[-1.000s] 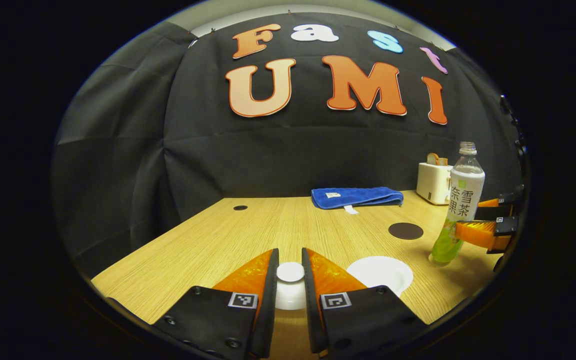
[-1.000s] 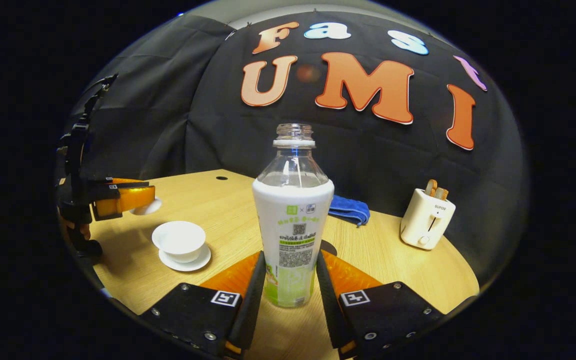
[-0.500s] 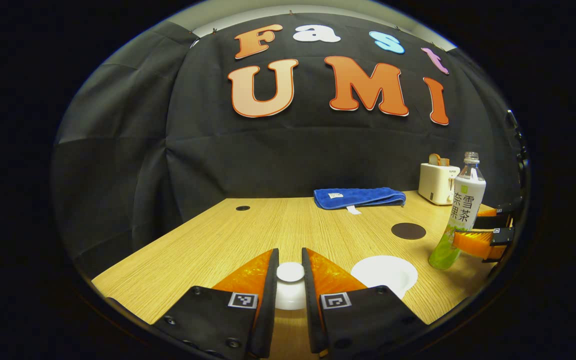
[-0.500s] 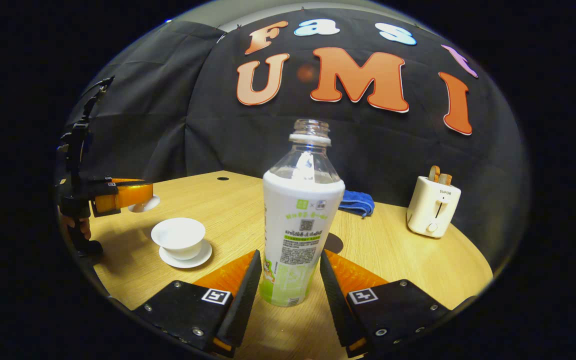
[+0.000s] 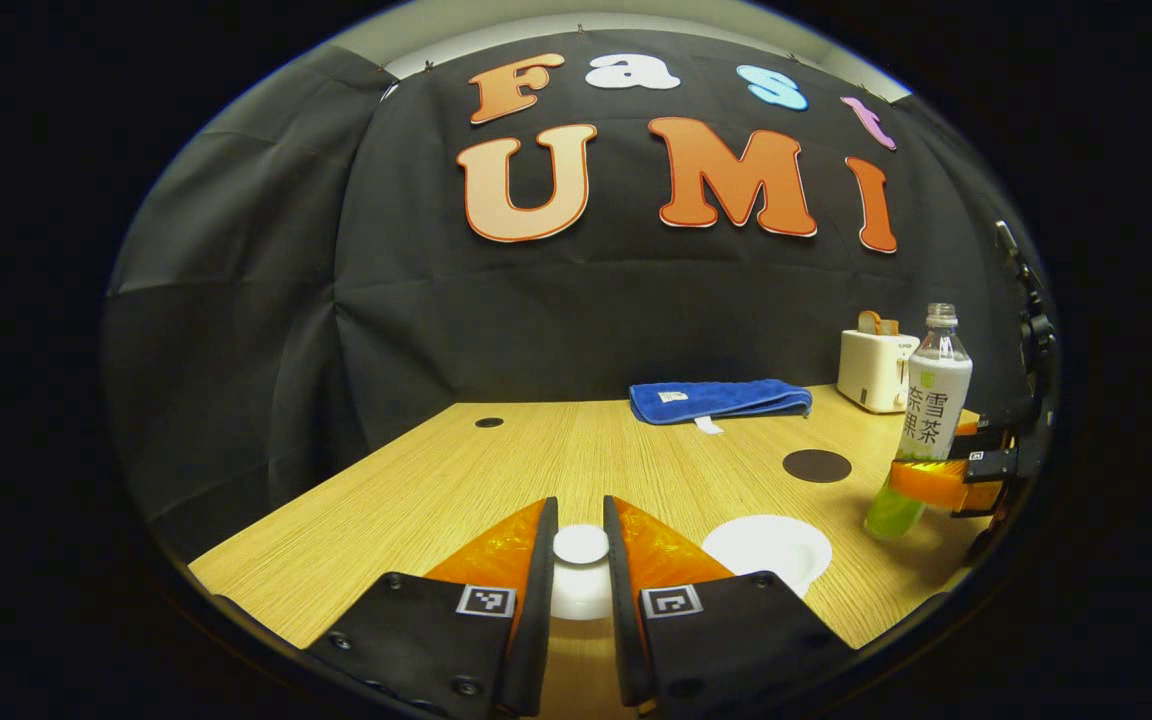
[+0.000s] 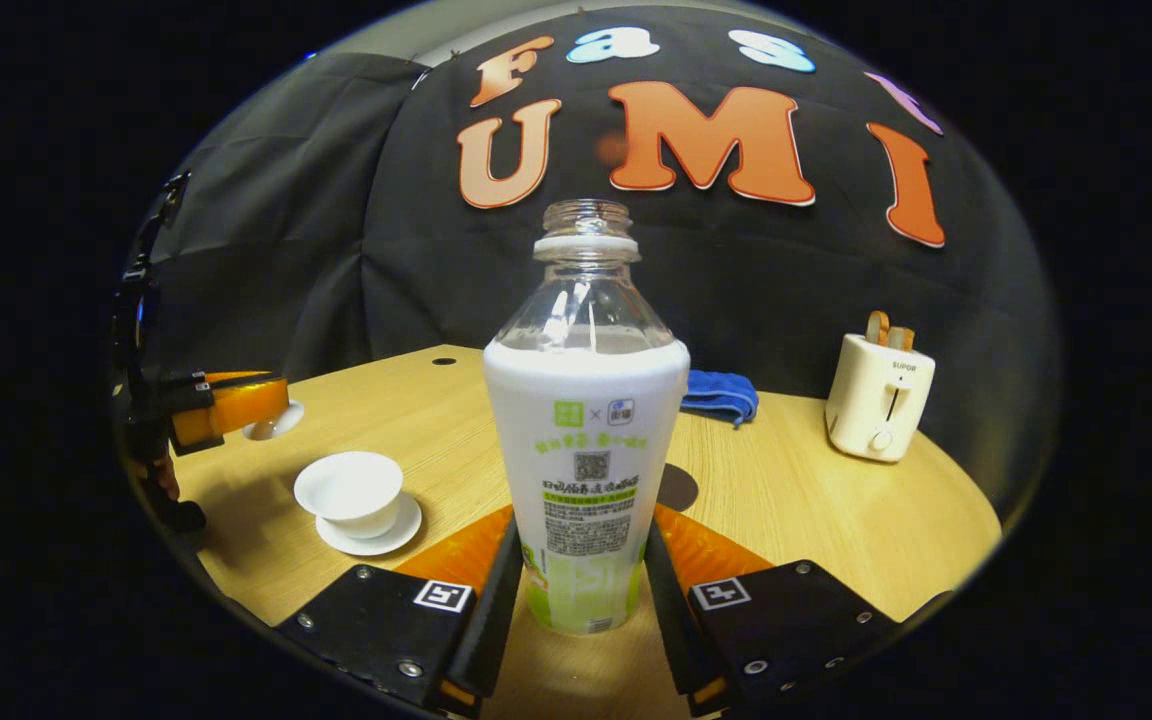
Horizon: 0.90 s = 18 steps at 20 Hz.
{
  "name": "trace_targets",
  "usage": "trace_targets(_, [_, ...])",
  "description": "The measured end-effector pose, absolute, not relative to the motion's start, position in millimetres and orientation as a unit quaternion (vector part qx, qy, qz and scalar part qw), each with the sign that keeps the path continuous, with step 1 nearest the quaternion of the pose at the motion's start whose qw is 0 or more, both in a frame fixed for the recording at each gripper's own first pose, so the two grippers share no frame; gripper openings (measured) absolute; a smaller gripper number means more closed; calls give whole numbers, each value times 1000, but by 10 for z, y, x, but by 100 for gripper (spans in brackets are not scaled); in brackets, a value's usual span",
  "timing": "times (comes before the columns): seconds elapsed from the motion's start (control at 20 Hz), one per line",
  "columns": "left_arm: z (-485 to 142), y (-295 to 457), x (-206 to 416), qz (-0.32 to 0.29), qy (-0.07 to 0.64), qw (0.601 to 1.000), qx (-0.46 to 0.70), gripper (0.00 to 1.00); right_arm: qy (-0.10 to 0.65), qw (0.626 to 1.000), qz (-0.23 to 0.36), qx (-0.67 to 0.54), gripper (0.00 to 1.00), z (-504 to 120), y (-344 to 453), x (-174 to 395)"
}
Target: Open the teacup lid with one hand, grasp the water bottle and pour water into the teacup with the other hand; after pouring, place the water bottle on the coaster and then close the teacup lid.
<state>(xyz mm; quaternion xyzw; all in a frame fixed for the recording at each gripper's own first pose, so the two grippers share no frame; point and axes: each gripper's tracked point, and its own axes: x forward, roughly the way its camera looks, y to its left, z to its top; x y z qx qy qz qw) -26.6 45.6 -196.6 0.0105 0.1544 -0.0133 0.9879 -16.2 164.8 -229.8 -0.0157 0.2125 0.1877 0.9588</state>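
Two claws: each one grips a task thing.
Left claw [image 5: 581, 560]: fingers drawn in narrow on the knob of the teacup lid [image 5: 581, 545], which it holds up off the cup; the right gripper view shows this claw [image 6: 281, 405] at the far left with the lid [image 6: 274, 422] at its tip, above the tabletop and to the left of the teacup.
Right claw [image 6: 584, 590]: both fingers press the lower sides of the water bottle [image 6: 586, 440]; the left gripper view shows that claw [image 5: 921, 480] at the far right, clamped round the bottle [image 5: 921, 420] just above its green base.
Water bottle: upright, uncapped, white sleeve over most of its body, clear neck, green at the bottom. Whether its base touches the tabletop I cannot tell.
Teacup [image 6: 349, 490]: white, lid off, standing on its white saucer [image 6: 371, 530] at the near left of the tabletop [image 6: 796, 500]; in the left gripper view its rim [image 5: 771, 545] lies just right of the left claw.
Coaster [image 5: 816, 465]: dark round disc, bare, flat on the tabletop beyond the teacup and left of the bottle; in the right gripper view a sliver of it [image 6: 678, 488] peeps out behind the bottle.
Blue towel [image 5: 721, 398]: folded, at the back edge by the black cloth wall.
Toaster [image 6: 878, 405]: white, bread in its slots, at the far right, well apart from the cup.
Hand [image 6: 164, 478]: a bit of it under the left claw's body.
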Motion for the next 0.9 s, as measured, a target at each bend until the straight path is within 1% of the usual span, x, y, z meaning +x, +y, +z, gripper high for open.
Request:
trace_targets(0.1, [-1968,478,-273,-13,155,988,10,32,195,960,186,-70,65,-2201,1618,-107])
trace_targets(0.15, [-1954,509,-286,-11,153,988,7,32,179,958,183,-127,65,-2136,1589,-60])
trace_targets(0.4, [-1949,658,-344,0,152,988,5,32,138,932,199,-270,65,-2038,1663,48])
trace_targets(0.6, [-1955,752,-390,6,154,988,8,31,107,892,206,-388,65,-2034,1708,74])
trace_targets(0.65, [-1964,772,-398,7,153,988,9,32,100,878,208,-420,65,-2071,1758,172])
trace_targets(0.7, [-1960,782,-403,7,153,988,9,30,95,869,208,-440,65,-2079,1762,190])
trace_targets(0.8, [-1972,831,-419,11,153,988,8,32,75,841,208,-495,64,-2090,1763,215])
trace_targets(0.9, [-1972,871,-440,13,153,988,7,32,56,823,204,-527,64,-2060,1780,221])
